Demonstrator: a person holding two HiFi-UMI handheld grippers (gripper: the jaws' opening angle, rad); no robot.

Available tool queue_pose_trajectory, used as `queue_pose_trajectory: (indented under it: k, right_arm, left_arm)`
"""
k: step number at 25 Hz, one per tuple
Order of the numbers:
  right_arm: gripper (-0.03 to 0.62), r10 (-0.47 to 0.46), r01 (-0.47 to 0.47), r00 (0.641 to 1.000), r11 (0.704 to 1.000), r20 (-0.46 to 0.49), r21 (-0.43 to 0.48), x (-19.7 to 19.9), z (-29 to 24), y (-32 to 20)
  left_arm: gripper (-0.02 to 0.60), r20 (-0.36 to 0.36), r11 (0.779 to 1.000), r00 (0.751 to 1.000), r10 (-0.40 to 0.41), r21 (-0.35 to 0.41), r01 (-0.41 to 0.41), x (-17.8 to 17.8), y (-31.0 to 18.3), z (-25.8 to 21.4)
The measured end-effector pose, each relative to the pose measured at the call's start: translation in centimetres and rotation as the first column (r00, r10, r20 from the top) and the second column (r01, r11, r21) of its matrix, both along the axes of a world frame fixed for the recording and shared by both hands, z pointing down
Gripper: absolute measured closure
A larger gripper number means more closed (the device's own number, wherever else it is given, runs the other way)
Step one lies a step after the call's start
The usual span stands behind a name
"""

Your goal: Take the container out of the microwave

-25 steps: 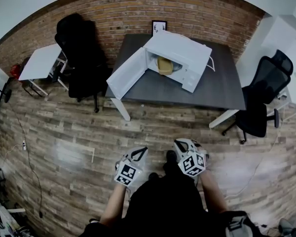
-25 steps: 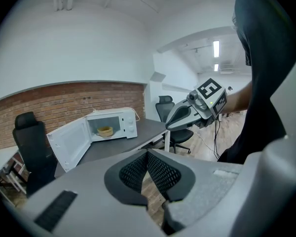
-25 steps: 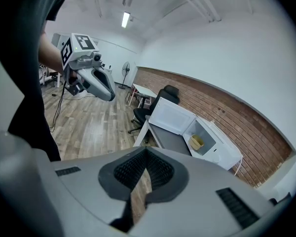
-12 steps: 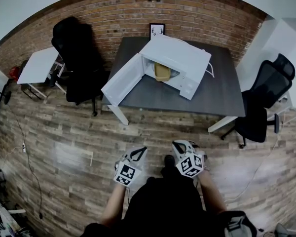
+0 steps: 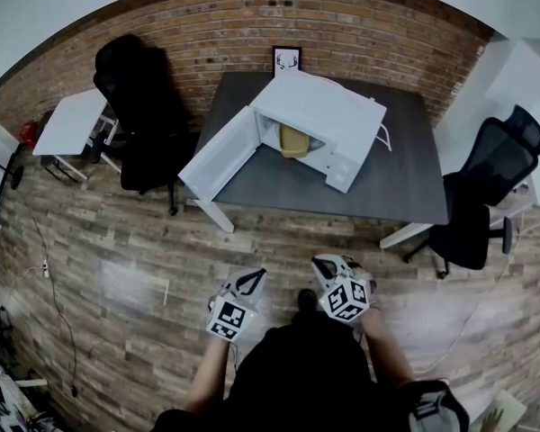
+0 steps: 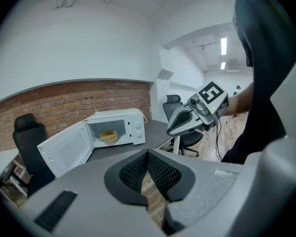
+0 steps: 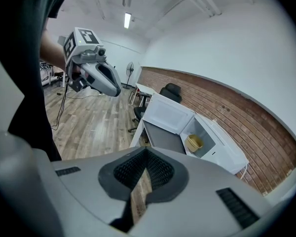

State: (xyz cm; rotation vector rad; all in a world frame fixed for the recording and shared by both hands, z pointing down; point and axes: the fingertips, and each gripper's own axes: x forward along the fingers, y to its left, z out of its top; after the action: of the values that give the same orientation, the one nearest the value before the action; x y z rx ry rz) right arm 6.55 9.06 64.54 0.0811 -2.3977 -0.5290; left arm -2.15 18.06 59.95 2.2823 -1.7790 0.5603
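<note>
The white microwave (image 5: 328, 115) stands on the dark tabletop (image 5: 396, 169), and its door (image 5: 218, 156) is swung wide open. The yellow container (image 5: 294, 139) sits inside the microwave, just behind the opening. The left hand-held gripper (image 5: 250, 279) and the right hand-held gripper (image 5: 328, 265) are both well apart from the microwave, in front of it over the wooden floor (image 5: 117, 241). Each one has its jaws together at the tips, with nothing between them.
</note>
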Motion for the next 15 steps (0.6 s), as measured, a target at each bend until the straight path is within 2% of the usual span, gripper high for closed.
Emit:
queue_pose_trajectory:
  k: [15]
  right_arm:
    - [0.595, -0.058, 0.058, 0.998, 0.998, -0.001, -0.002, -0.7, 0.2, -5.4]
  left_arm:
    - [0.580, -0.005, 0.998, 0.998, -0.057, -0.026, 0.057, 0.0, -4.7, 0.3]
